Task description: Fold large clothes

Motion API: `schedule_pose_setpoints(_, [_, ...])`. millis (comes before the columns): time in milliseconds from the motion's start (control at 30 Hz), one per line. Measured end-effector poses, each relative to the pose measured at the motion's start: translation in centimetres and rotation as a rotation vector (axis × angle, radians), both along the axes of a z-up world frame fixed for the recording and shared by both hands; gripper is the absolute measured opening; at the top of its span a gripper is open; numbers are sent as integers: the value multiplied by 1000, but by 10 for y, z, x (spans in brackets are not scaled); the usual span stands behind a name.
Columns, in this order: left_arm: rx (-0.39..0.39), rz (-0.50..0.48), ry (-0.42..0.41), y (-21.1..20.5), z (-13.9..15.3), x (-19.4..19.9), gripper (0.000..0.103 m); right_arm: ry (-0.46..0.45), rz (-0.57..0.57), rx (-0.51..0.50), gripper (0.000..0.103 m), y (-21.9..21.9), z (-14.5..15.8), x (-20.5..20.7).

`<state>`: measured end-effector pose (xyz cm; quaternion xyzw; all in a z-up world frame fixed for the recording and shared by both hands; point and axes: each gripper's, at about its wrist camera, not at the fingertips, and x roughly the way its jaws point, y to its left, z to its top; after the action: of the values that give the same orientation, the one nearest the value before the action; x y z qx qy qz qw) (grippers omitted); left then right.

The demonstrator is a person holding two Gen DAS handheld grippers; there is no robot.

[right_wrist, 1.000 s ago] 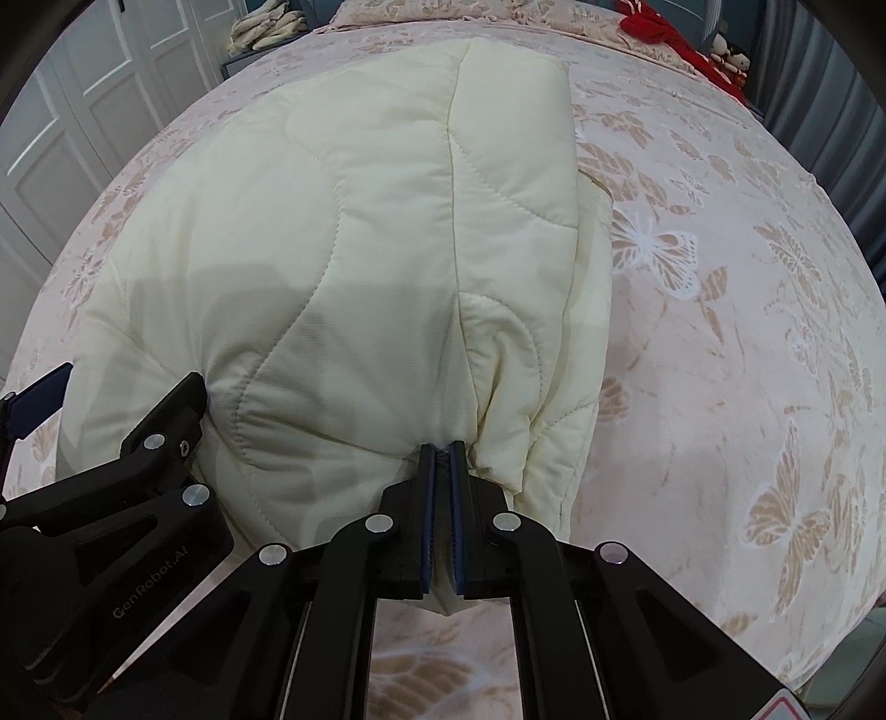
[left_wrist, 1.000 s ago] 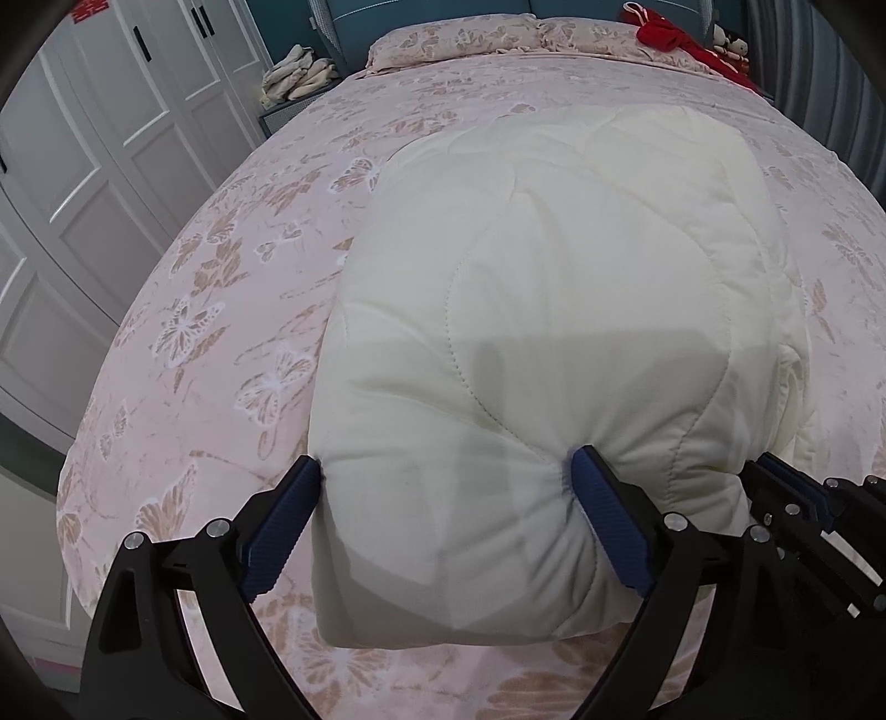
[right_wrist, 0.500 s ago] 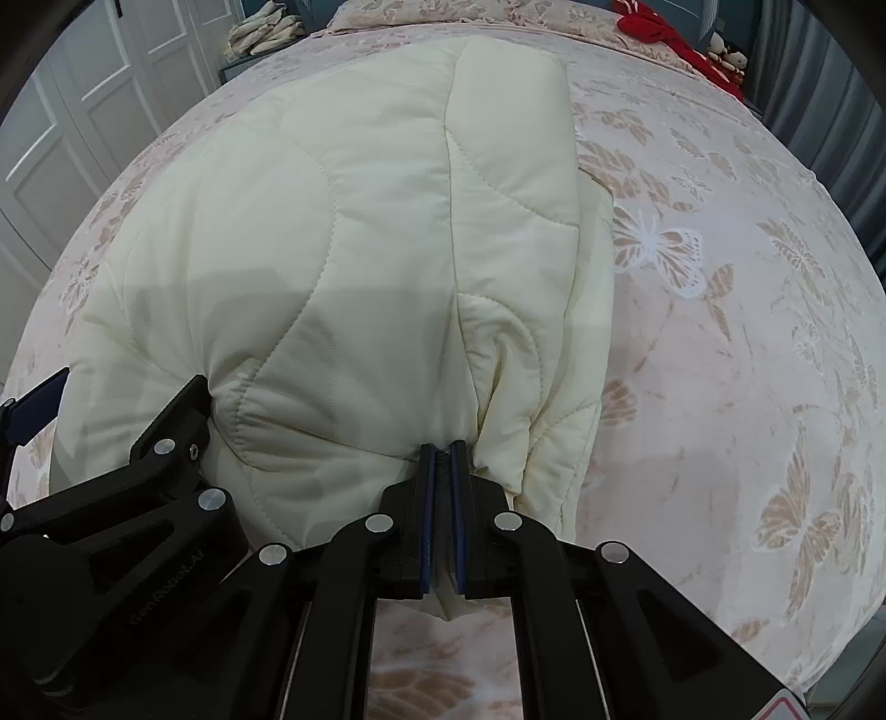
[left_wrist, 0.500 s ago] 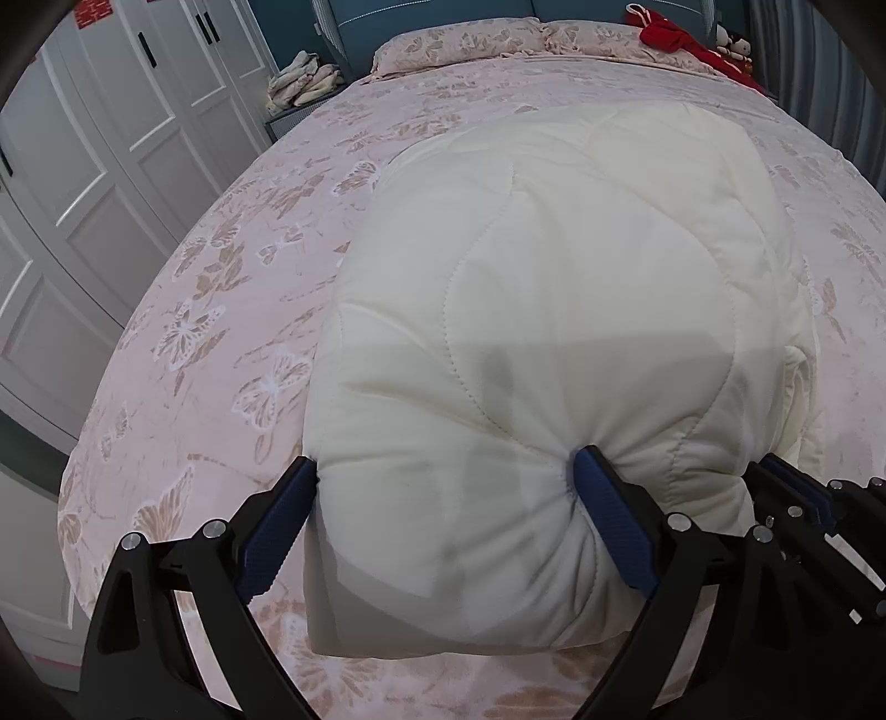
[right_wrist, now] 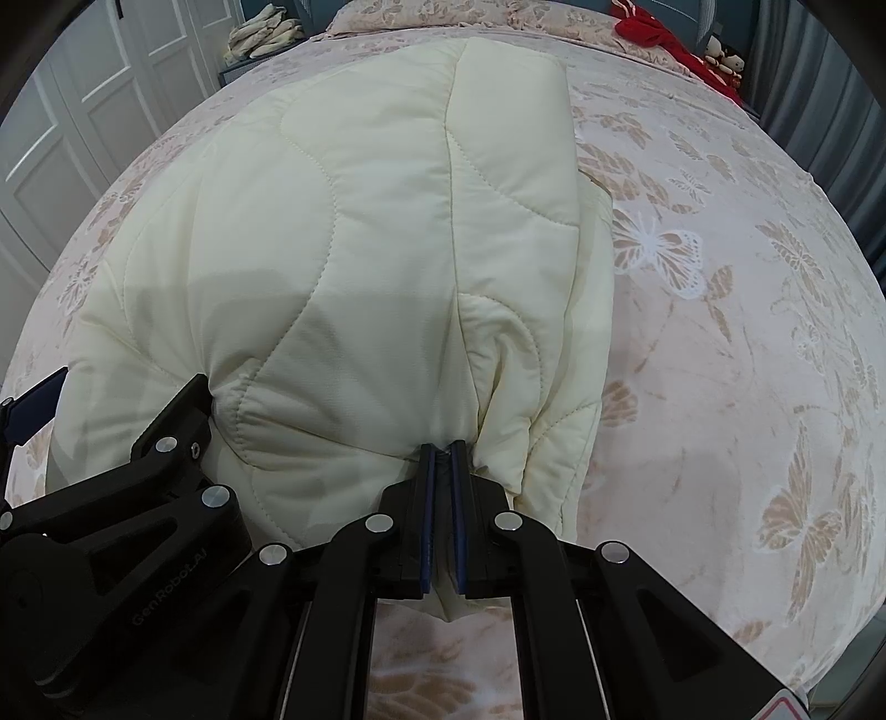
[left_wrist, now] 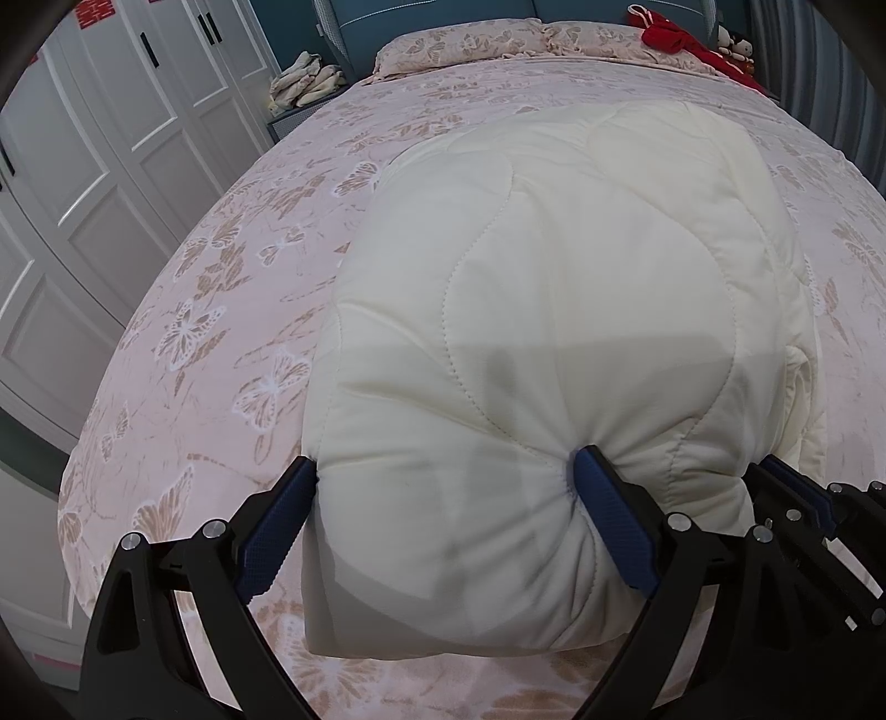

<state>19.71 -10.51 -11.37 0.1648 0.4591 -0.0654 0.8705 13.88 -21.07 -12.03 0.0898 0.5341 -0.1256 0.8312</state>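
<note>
A cream quilted jacket [left_wrist: 554, 277] lies folded into a thick bundle on the pink butterfly bedspread [left_wrist: 221, 332]. My left gripper [left_wrist: 446, 459] holds its near left corner: the blue pads dig into a thick bunch of padding, and the fabric puckers around the right pad. My right gripper [right_wrist: 441, 448] is shut on a thin fold at the near right edge of the jacket [right_wrist: 360, 221]. A little cloth shows between its pads. Both grippers sit side by side at the foot end of the bundle. Each one's black frame shows in the other's view.
White wardrobe doors [left_wrist: 83, 166] stand along the left of the bed. Pillows [left_wrist: 470, 50] and a red garment [left_wrist: 675, 39] lie at the head, and a pale pile of clothes [left_wrist: 304, 83] sits on a bedside stand. Grey curtains [right_wrist: 830, 111] hang on the right.
</note>
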Motion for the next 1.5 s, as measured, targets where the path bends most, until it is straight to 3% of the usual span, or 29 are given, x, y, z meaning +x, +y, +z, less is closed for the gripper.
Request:
schedule_pose_setpoints(300, [-20,-1,13,1,2,0,92,-19,5,9,5,-2,2,-4])
schedule_pose_setpoints(500, [-96,7,50,20,15,-3,92,-56,-24,118,6,-14,18,-18])
schedule_pose_setpoints(633, [-68,-14,29,19,25,-13,92,-75,-42,170,9,-17,28,-28])
schedule_pose_setpoints(767, [-59,-33,8,21,37,-24,92,-94,-31,168,13,-16,38,-40])
schedule_pose_setpoints(1000, [-140,-47,-3,55,57,-52,92,-153,-45,126,20,-25,63,-76])
schedule_pose_setpoints(1133, [-71,-48,15,65,39,-61,92,-106,-14,106,19,-19,51,-83])
schedule_pose_setpoints(1367, [-2,44,71,75,-4,-31,88,-22,-51,119,17,-24,10,-65])
schedule_pose_setpoints(1500, [-46,61,54,87,7,-37,87,-58,-53,127,17,-21,22,-77])
